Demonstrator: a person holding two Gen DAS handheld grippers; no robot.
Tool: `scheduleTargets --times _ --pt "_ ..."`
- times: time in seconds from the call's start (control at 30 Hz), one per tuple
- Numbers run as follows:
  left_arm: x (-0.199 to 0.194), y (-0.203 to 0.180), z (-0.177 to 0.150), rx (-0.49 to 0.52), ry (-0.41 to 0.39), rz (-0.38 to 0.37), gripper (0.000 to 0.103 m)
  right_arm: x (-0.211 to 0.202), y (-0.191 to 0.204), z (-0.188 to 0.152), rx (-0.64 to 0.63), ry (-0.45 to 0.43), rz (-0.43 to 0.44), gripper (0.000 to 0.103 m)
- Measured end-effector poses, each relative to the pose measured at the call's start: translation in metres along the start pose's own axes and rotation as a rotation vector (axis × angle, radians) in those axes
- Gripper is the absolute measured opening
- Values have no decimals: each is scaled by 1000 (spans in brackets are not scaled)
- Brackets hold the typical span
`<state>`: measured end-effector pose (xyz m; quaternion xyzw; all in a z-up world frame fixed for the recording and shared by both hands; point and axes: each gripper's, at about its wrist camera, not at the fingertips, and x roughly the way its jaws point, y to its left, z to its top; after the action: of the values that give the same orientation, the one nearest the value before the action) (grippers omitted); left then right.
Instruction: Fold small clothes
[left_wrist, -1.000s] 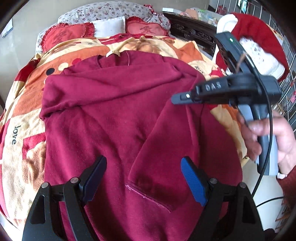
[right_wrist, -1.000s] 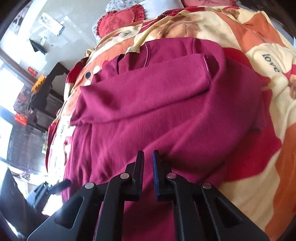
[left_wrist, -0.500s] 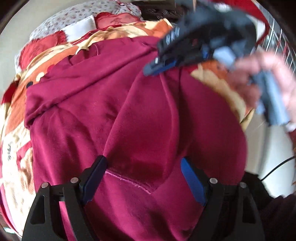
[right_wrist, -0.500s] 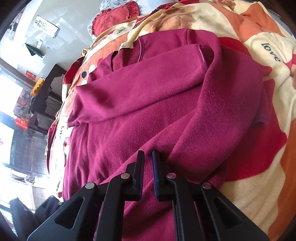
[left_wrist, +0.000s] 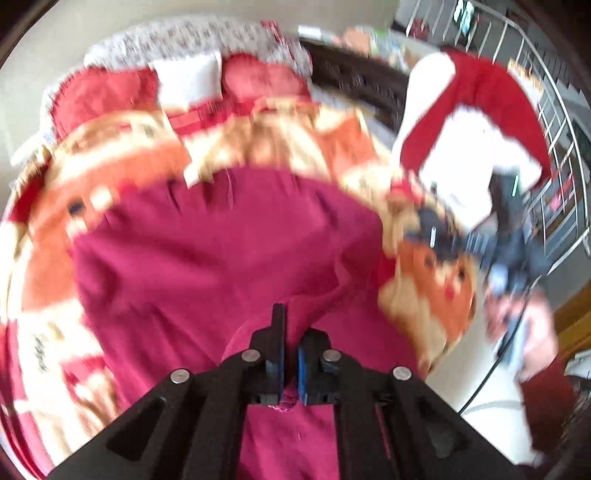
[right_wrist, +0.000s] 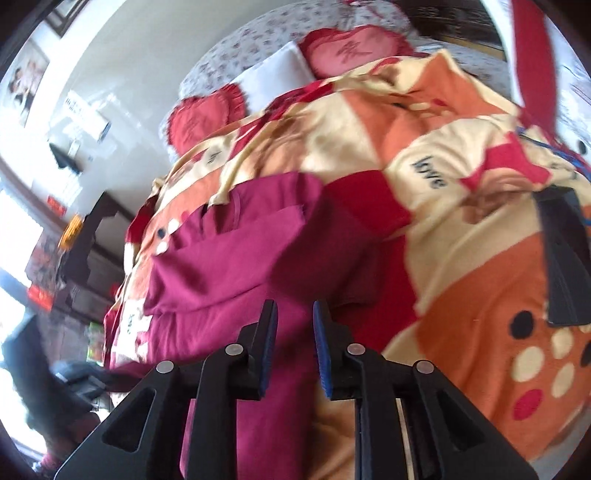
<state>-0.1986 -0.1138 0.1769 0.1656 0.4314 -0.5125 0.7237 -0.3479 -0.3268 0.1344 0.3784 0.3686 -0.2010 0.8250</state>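
Left wrist alone shows left hand-held gripper (left_wrist: 290, 354) pinching sweater (left_wrist: 207, 258).

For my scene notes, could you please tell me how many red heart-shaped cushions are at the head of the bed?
2. One heart cushion lies left of the white pillow, the other heart cushion right of it. More may be hidden beyond the frame.

Both wrist views look low and close along the bed (left_wrist: 110, 155) toward its pillows (right_wrist: 207, 118), sharing the sweater (left_wrist: 221, 251).
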Motion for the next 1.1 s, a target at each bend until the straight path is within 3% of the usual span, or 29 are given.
scheduleTargets --times 0.23,0.3,0.5,0.63,0.77,0.87,0.97,1.03,1.1 --pt "-58 27 78 -90 -120 -41 5 13 -14 2 47 21 4 2" --pt "-58 50 88 -161 -111 -35 5 23 -9 3 28 41 -14 11" --pt "-16 116 71 -366 -1 -23 5 54 22 1 -143 67 -96 17" --pt "4 139 55 -422 45 -12 5 80 38 -7 -300 79 -202 17" --pt "0 152 55 -450 26 -21 5 93 51 -19 -470 74 -327 17" --pt "-1 161 59 -472 17 -10 5 92 49 -21 -503 53 -339 21" --pt "-1 173 61 -508 15 -3 5 101 44 -19 -506 85 -361 21" --pt "1 177 59 -518 25 2 5 97 38 -15 -466 59 -309 19" --pt "5 181 56 -522 35 11 5 86 34 -9 -412 2 -222 9"
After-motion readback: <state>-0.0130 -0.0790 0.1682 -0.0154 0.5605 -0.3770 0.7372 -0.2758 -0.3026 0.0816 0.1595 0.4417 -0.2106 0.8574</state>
